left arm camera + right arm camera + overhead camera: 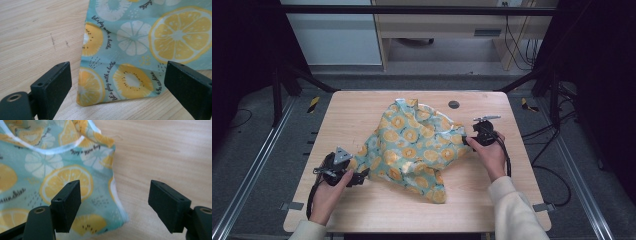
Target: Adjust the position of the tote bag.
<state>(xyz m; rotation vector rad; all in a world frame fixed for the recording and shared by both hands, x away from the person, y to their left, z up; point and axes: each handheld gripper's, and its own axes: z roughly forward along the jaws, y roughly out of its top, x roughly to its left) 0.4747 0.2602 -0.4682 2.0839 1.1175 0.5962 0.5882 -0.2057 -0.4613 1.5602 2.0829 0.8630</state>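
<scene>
The left gripper is held low at the near left of the table, its jaws spread wide and nothing gripped between them. In the left gripper view the jaws are seen on either side of a corner of the cloth, which lies flat on the wood; no pad is seen touching the fabric. The left hand is wrapped around the gripper body, and a grey three-cornered plate is carried on top.

A little farther in, the right gripper is held by the right hand at the right edge of the cloth. Its jaws are likewise wide apart and empty. In the right gripper view one jaw is seen over the printed fabric and the other over bare wood, with a white-trimmed edge of the cloth lying between them.

The cloth, teal and printed with orange and lemon slices, is spread in a rumpled heap across the middle of the table, between the two grippers. Beyond it, a small dark round fitting is set into the tabletop near the far edge.
</scene>
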